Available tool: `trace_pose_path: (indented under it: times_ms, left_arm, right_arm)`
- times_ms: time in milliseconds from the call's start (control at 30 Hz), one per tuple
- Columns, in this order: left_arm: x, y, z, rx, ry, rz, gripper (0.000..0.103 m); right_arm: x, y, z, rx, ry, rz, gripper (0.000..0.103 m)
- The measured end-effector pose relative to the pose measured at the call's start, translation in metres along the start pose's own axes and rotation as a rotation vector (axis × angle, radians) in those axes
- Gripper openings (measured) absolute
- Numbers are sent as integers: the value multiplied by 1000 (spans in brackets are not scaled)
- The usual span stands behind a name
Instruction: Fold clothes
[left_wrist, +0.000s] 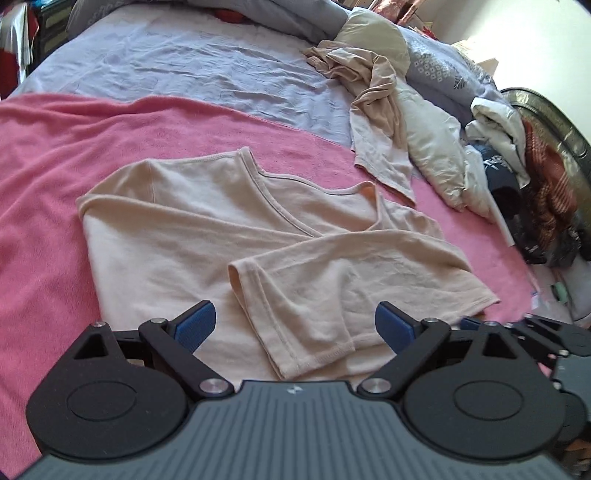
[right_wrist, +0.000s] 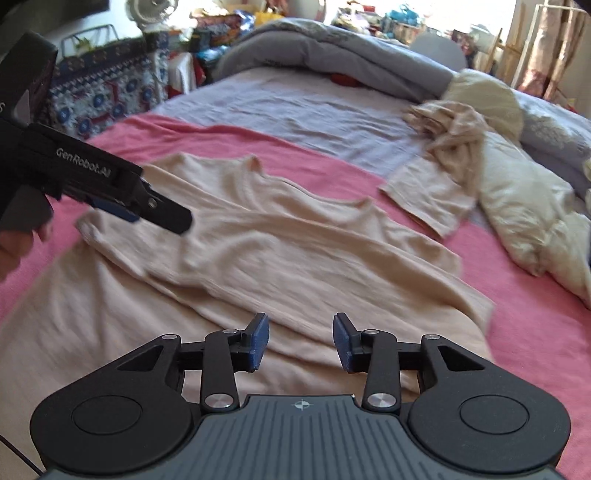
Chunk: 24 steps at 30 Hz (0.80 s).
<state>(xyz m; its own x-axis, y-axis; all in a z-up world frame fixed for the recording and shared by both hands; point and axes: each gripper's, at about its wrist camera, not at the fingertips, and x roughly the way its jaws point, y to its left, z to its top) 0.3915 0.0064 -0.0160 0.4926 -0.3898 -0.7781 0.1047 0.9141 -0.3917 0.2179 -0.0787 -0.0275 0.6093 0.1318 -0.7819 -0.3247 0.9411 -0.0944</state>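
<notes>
The left gripper (left_wrist: 295, 325) has its blue-padded jaws spread wide and holds nothing; it hovers low over the near hem of the pale peach cotton T-shirt (left_wrist: 177, 236). The right gripper (right_wrist: 300, 341) stands with a moderate gap between its pads, also empty, above the shirt's lower body; its view is blurred, so finer detail there is hard to read. In that view the left gripper shows from the side over the shirt's left sleeve area, a hand (right_wrist: 14, 243) gripping its handle. The shirt lies on the pink fleece blanket (left_wrist: 44, 155), neckline away from the grippers, with both short sleeves laid inward across its body, the right one crossing over the front with its cuff near the middle. That reads as a fold partly made: sides in, length not yet halved. My judgement is that the step in hand is between grasps, and a sensible next move would be pinching the hem corners nearest the grippers, one each, and carrying them toward the collar while keeping the tucked sleeves from sliding out. Beyond the shirt, a crumpled tan garment (left_wrist: 373, 92) and a cream pillow (left_wrist: 436, 162) rest toward the right edge of the lavender bedsheet (left_wrist: 184, 62), well apart from the shirt.
</notes>
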Motion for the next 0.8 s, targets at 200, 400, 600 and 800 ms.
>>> trace_pose_path:
  times_ms: [200, 400, 600, 800]
  left_arm:
    - [27, -1, 10, -19, -3, 93, 63]
    - [25, -9, 4, 33, -39, 159, 36]
    - [19, -5, 5, 8, -65, 190, 2]
    - [-2, -4, 18, -26, -129, 154, 0]
  right_arm:
    - [1, -21, -12, 59, 18, -59, 41]
    - [-1, -22, -16, 63, 13, -60, 45]
    - [-2, -20, -19, 15, -8, -111, 47]
    - [5, -14, -30, -161, -40, -347, 64]
